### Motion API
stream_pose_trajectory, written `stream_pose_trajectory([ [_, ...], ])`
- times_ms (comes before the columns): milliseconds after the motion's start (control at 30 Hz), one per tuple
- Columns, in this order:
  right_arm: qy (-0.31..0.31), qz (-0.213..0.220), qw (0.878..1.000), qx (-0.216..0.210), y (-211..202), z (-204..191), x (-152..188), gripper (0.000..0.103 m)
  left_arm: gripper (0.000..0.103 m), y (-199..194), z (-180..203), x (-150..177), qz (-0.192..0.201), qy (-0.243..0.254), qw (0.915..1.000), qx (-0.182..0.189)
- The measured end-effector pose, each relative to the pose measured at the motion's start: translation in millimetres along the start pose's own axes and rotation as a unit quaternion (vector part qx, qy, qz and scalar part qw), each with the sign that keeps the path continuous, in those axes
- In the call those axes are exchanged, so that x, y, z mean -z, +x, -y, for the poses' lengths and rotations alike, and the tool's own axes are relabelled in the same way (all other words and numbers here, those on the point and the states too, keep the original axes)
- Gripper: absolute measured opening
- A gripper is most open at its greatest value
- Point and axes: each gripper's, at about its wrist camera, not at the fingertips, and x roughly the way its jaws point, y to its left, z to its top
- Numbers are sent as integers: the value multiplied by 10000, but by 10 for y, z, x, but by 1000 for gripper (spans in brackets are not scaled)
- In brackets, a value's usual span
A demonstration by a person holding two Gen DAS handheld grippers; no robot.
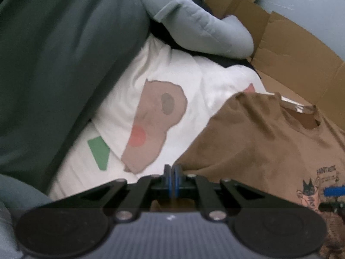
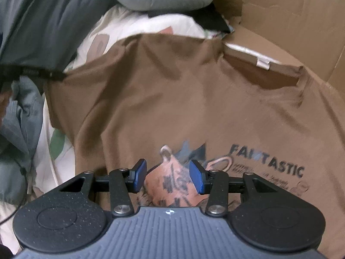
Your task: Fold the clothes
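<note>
Cardboard box [image 2: 280,10] behind | left gripper [image 1: 172,180] pinches brown T-shirt [image 2: 172,97] edge

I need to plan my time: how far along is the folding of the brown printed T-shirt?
Barely started. Done: the brown printed T-shirt lies spread, print up, partly over a cardboard box flap. In hand: the left gripper is shut at the shirt's edge, though a pinch of cloth isn't clearly visible; the right gripper is open above the print. Left: no fold shows, and the white patterned fabric and dark green garment lie unfolded.
</note>
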Motion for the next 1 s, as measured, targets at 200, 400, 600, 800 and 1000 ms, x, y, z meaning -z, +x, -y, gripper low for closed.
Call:
stream_pose_trajectory([
  [200, -109, 90, 9998, -135, -53, -89, 29, 51, 3, 18, 18, -91, -45, 284, 9987, -423],
  [400, -85, 12, 9999, -83, -35, -22, 80, 51, 0, 52, -47, -155, 118, 198, 9970, -736],
  [600, -120, -12, 9999, -90, 8, -13, 88, 51, 12, 56, -39, -119, 27, 46, 9986, -522],
  [800, -138, -26, 9998, -108, 46, -25, 93, 51, 33, 70, -9, -8, -65, -76, 9993, -358],
  [1000, -189, -48, 9997, -122, 80, -65, 96, 51, 37, 60, -83, 76, -120, -236, 9989, -398],
])
